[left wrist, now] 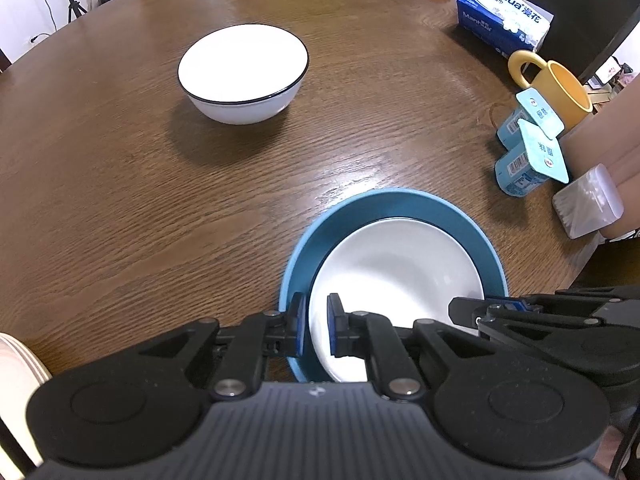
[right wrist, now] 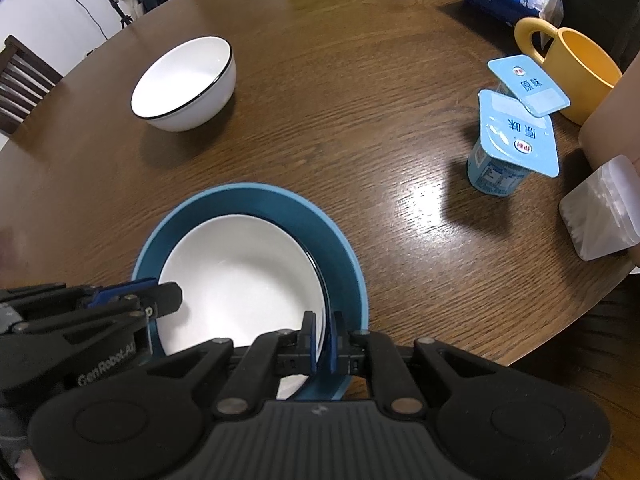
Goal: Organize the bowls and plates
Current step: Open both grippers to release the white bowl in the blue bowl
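On the round wooden table (left wrist: pixel 120 200), white plate (left wrist: pixel 400 268) nested in blue plate (left wrist: pixel 460 224), left gripper (left wrist: pixel 318 326) and right gripper (right wrist: pixel 323 338) clamped on its opposite rims, white bowl (left wrist: pixel 242 68) well apart.

A home dining room — round wooden table (left wrist: pixel 120 220), mug (left wrist: pixel 560 92), tissues (left wrist: pixel 504 16).

"Manhua" on tissue pack (left wrist: pixel 505 14); "GenRobot-AI" on left gripper (right wrist: pixel 176 294).

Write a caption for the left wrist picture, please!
Left gripper pinches the white plate nested in the blue plate.
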